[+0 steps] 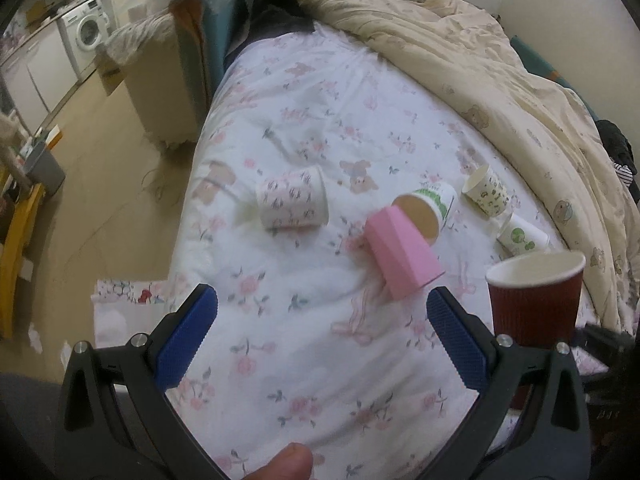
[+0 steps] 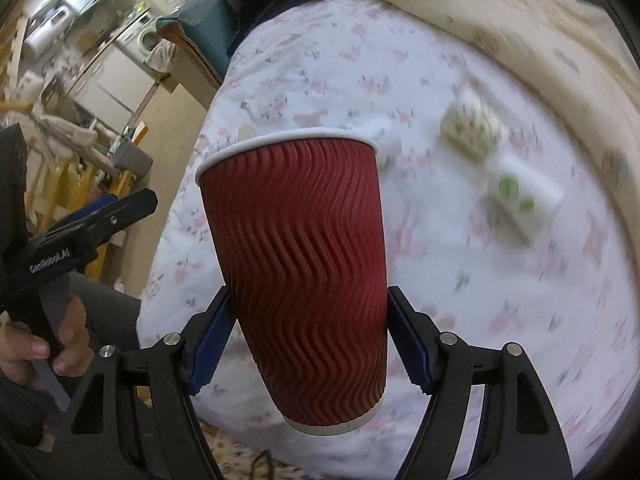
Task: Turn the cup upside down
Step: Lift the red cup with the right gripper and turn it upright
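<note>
Under everything we see the bed (image 1: 304,360), its white sheet printed with pink flowers and bears, and along its far side a bunched cream quilt (image 1: 480,80) with little bear figures. Off the bed's left edge we make out a tan floor and, far back, a white washing machine (image 1: 90,30). Of the things on the sheet, the biggest in our views is the red ripple-walled cup (image 2: 300,264), mouth up with its white rim on top and leaning slightly; our right gripper (image 2: 308,332) has its two blue pads pressed against the cup's lower wall from either side, and the base hangs free below them, clear of the sheet. From the left wrist view the same cup (image 1: 536,300) stands at the right edge, just beside our left gripper (image 1: 322,336), whose blue fingers (image 1: 188,340) are spread wide with nothing between them, poised over bare sheet. Just beyond its right finger we see a pink faceted cup (image 1: 400,256) lying tilted, its narrow end touching the open brown mouth of a green-and-white cup (image 1: 428,208) on its side. To their left lies a white cup with dark and pink marks (image 1: 292,200), also on its side. Farther right we find two small cups close together, a yellow-patterned one (image 1: 486,192) and a white one with green dots (image 1: 520,236).
</note>
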`<state>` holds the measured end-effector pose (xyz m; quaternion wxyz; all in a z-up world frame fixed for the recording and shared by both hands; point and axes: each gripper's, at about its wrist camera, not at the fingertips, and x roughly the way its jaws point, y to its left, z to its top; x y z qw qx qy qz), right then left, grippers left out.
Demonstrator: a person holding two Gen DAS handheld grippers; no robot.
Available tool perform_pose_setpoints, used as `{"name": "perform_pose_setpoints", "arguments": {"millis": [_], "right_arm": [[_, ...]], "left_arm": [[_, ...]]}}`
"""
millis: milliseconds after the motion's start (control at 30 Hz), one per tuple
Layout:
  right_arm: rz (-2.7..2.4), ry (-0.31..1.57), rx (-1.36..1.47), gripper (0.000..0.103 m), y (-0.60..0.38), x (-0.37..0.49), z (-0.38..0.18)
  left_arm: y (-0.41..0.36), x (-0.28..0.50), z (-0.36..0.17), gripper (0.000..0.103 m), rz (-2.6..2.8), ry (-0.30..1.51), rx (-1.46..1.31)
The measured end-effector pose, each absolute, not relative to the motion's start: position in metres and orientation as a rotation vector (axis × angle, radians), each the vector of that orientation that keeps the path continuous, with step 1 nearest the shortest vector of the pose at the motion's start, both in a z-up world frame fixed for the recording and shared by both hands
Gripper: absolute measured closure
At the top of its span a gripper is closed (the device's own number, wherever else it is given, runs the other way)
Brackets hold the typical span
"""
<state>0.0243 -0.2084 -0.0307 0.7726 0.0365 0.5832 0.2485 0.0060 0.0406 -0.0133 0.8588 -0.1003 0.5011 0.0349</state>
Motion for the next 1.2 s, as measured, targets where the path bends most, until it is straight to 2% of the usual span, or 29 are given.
{"name": "perform_pose_setpoints", "arguments": {"millis": [300, 767, 1200], "right_arm": [[0.492, 1.283, 0.205, 0.027, -0.218, -0.015, -0.058], [0.414, 1.435, 0.514, 0.026, -0.222, 0.0, -0.125], [0.407, 1.478, 0.504, 0.025, -0.212, 0.004, -0.148]], "left_arm": [[0.032, -0.031, -0.029, 0.0, 0.087, 1.083, -0.192], [0.044, -0.027, -0.04, 0.0, 0.157, 1.09, -0.21], [0.027, -0.021, -0.038, 0.0, 0.111, 1.092, -0.207]]}}
